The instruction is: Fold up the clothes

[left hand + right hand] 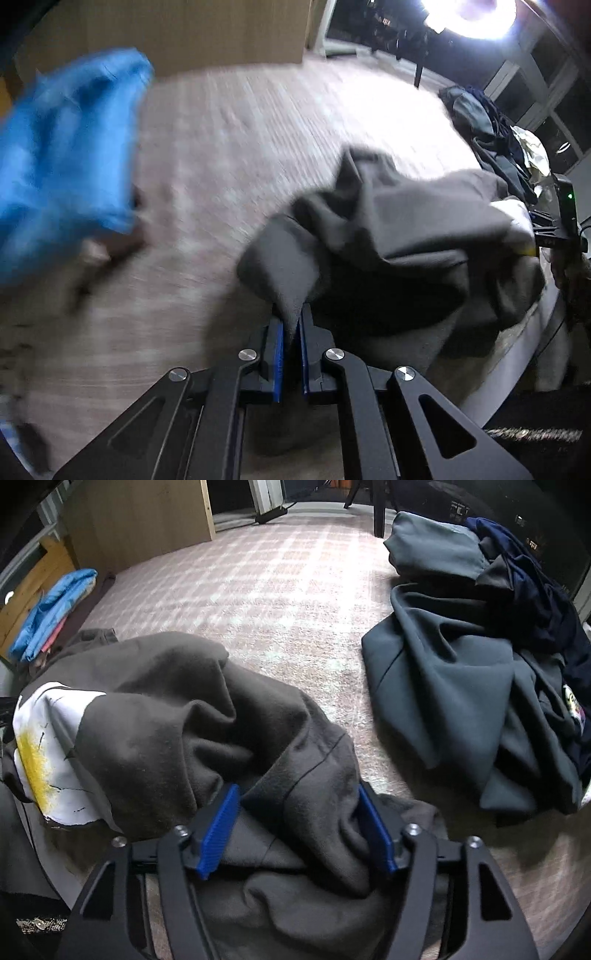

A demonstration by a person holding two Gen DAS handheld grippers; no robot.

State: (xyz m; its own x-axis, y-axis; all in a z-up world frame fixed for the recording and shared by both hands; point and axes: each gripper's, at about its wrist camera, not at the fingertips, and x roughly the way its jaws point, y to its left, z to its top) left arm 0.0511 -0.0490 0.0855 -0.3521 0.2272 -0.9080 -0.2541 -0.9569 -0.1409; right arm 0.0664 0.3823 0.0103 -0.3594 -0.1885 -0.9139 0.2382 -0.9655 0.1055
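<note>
Left wrist, fingers [291, 317] pinching brown garment [399, 236] (corner), right fingers [299, 812] spread around it

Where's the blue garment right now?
In the right wrist view, the blue garment lies far left on the carpet against the wooden furniture, beyond the brown garment.

No words or numbers are showing clearly enough to read. Tiny marks on the dark box [491, 513] at the back are staying too small.
</note>
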